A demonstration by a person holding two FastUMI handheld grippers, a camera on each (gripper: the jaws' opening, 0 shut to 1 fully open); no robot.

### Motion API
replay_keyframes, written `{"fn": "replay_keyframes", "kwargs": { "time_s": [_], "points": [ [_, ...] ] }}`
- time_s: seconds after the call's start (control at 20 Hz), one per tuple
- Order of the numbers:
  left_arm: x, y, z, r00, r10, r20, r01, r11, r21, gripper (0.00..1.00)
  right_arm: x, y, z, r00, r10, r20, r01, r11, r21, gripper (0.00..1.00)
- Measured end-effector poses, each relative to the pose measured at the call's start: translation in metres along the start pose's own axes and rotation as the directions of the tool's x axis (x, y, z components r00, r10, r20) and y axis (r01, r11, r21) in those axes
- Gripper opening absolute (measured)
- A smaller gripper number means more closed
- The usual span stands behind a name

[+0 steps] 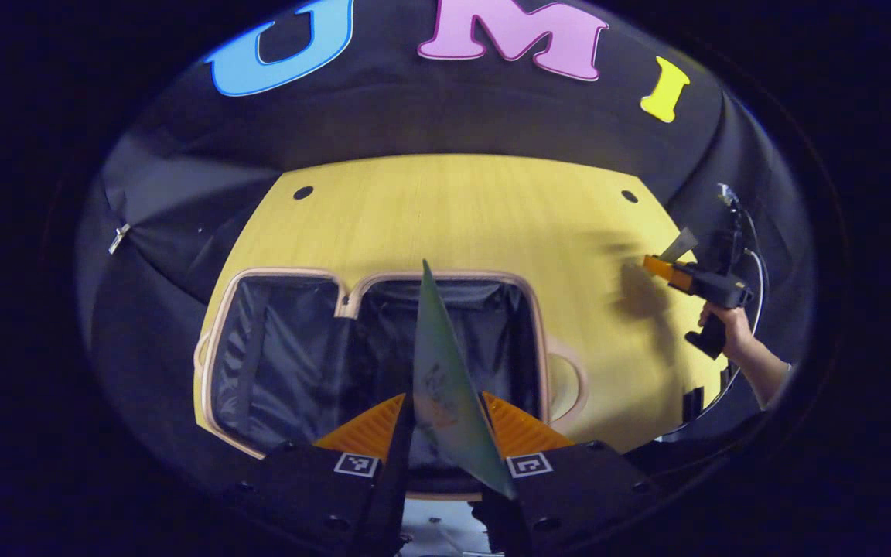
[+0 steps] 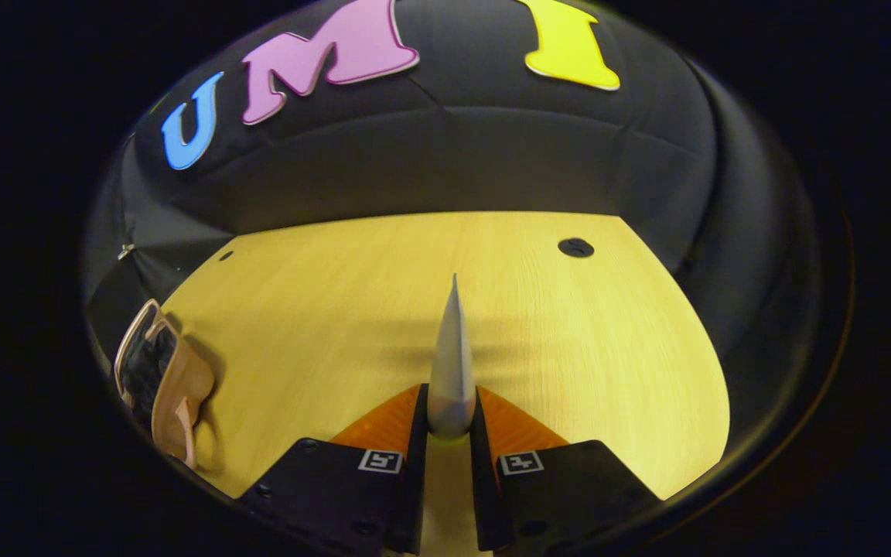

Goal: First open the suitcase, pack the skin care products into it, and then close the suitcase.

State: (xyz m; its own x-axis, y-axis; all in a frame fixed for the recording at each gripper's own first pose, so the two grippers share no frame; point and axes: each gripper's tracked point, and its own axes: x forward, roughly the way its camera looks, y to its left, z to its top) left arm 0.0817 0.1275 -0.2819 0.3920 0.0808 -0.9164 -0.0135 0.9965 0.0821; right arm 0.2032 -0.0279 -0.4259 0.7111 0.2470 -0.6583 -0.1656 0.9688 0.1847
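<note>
Left tongs (image 1: 445,422) clamped on green sachet (image 1: 445,371), open suitcase (image 1: 291,348) right below; right tongs (image 2: 449,414) pinching grey sachet (image 2: 452,363) over desk (image 2: 569,348); lower well inside liner before letting go.

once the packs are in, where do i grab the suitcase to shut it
The suitcase lies open flat, hinged down the middle. Probably pinch the thin raised outer rim of its left half, coming in from the left, and fold it over.
</note>
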Motion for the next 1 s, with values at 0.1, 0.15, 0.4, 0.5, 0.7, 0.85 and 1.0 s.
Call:
{"fn": "replay_keyframes", "kwargs": {
  "time_s": [0.1,0.15,0.4,0.5,0.7,0.85,1.0],
  "points": [
    [0.006,0.015,-0.014,0.994,0.02,-0.105,-0.02,1.0,0.002,0.45,-0.024,0.017,0.01,0.999,0.039,0.032,-0.039,0.999,-0.014,0.3],
    [0.01,0.019,-0.022,0.988,0.018,-0.154,-0.017,1.0,0.009,0.45,-0.035,0.026,0.016,0.997,0.053,0.053,-0.052,0.998,-0.021,0.3],
    [0.041,0.01,-0.058,0.939,-0.045,-0.342,0.043,0.999,-0.013,0.46,-0.103,0.081,0.044,0.984,0.125,0.124,-0.137,0.986,0.098,0.3],
    [0.062,0.014,-0.08,0.91,-0.047,-0.411,0.045,0.999,-0.015,0.46,-0.128,0.092,0.046,0.983,0.104,0.155,-0.12,0.988,0.098,0.3],
    [0.096,0.025,-0.101,0.887,-0.013,-0.462,0.012,1.0,-0.005,0.46,-0.156,0.116,0.02,0.989,0.081,0.12,-0.091,0.993,0.077,0.3],
    [0.094,0.028,-0.105,0.895,-0.045,-0.444,0.035,0.999,-0.031,0.46,-0.168,0.145,0.001,0.993,0.1,0.067,-0.104,0.993,0.057,0.3],
    [0.077,0.038,-0.094,0.935,-0.05,-0.352,0.051,0.999,-0.006,0.76,-0.169,0.188,-0.005,0.988,0.148,0.034,-0.15,0.987,0.052,0.3]
  ]
}}
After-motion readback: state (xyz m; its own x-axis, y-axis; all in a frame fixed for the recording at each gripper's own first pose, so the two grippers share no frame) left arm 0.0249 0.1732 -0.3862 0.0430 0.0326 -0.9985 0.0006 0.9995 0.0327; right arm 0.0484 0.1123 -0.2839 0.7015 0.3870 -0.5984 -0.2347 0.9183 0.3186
